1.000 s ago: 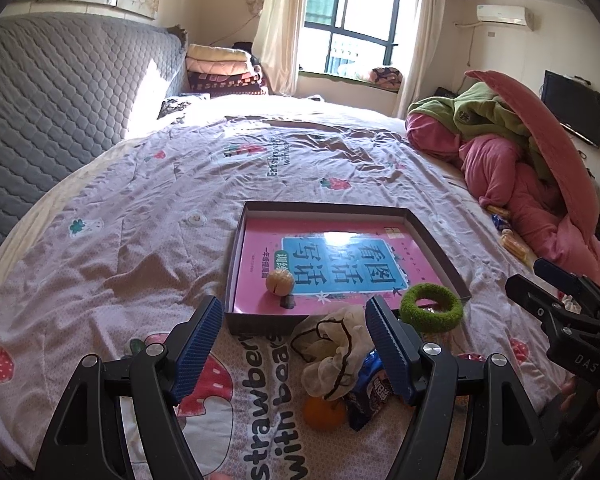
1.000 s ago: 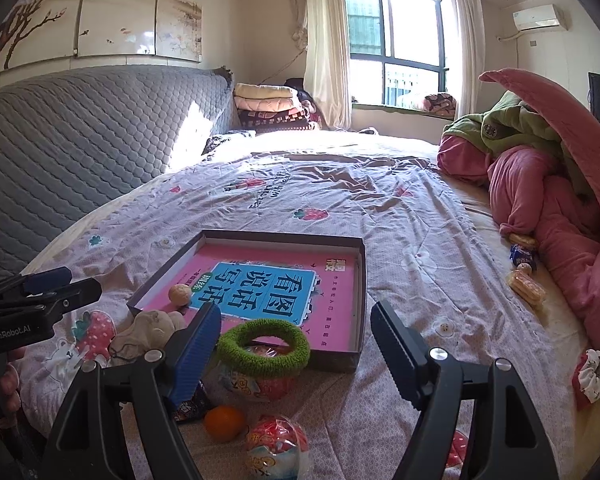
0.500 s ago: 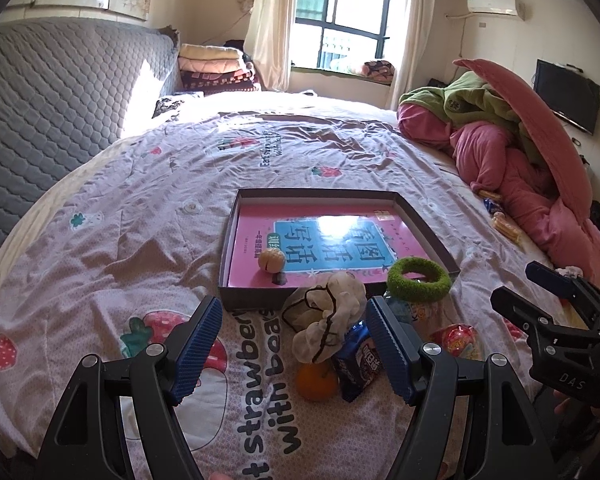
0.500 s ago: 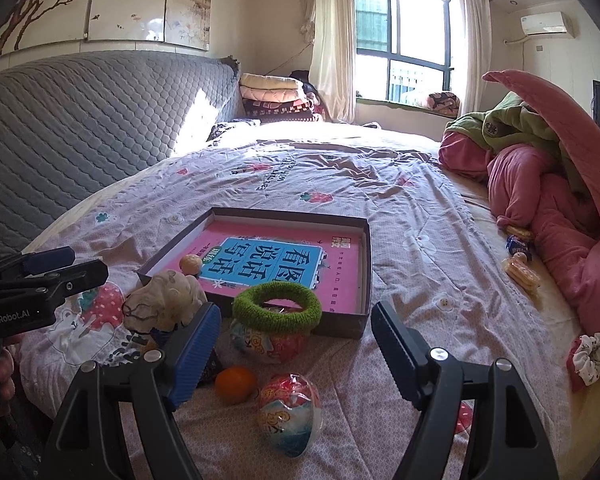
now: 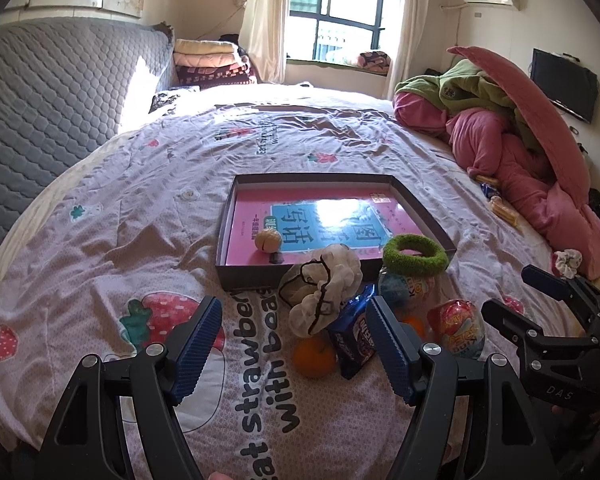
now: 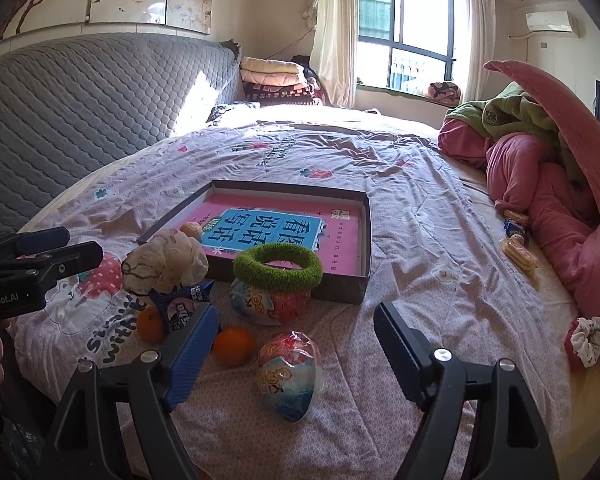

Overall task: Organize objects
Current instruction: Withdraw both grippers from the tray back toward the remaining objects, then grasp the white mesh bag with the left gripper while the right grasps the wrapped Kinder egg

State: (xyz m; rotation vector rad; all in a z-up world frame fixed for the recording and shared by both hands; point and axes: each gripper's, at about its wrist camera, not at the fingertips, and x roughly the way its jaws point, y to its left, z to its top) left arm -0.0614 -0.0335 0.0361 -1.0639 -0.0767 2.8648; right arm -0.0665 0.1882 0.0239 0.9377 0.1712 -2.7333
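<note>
Both claws have come lower and nearer the pile on the near bed. The left claw point(image 5: 290, 346) stands spread and empty; the right claw point(image 6: 294, 350) is opening around the foil-wrapped toy egg point(image 6: 290, 374), untouched, just short of the shallow grey cardboard tray point(image 6: 364, 236), likely its destination.

Both grippers: black plastic frames, silver screw heads at the finger pivots. Left gripper point(image 5: 290, 344) and right gripper point(image 6: 294, 354) had ribbed blue pads. White lettering showed on their sides: "DAS", "enRobot.AI".
</note>
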